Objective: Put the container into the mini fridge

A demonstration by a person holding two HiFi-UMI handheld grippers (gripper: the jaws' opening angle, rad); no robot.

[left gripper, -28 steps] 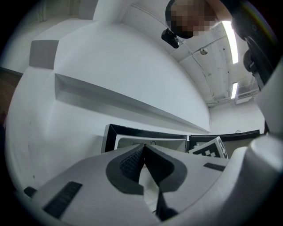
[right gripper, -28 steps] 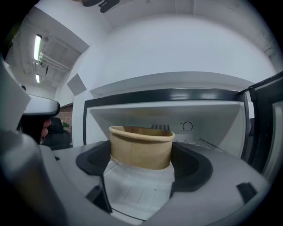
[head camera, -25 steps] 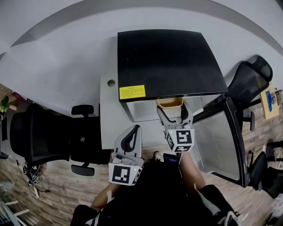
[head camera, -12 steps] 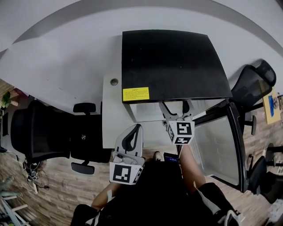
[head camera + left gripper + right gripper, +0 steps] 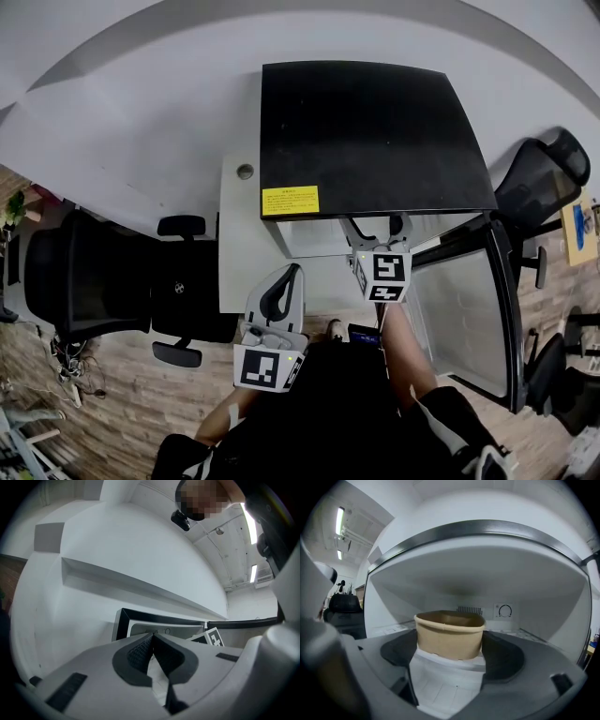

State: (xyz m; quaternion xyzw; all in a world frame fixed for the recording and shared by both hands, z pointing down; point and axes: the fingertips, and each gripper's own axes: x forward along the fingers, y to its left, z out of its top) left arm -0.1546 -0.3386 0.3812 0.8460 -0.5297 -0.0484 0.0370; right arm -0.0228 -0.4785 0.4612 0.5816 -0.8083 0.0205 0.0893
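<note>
Left hand-held gripper [image 5: 284, 279] is low and close to the body, in front of the mini fridge [image 5: 375, 131], pointing up toward it, jaws pressed together. Right hand-held gripper [image 5: 377, 228] is reached forward, with its tips under the fridge's front top edge. It is clamped on the tan container [image 5: 449, 632], which is upright inside the fridge's white compartment. Side walls stand well apart from the container. Door [image 5: 464, 314] is swung wide to the fridge's right. Dial [image 5: 505, 611] is on the back wall, beyond the container.
</note>
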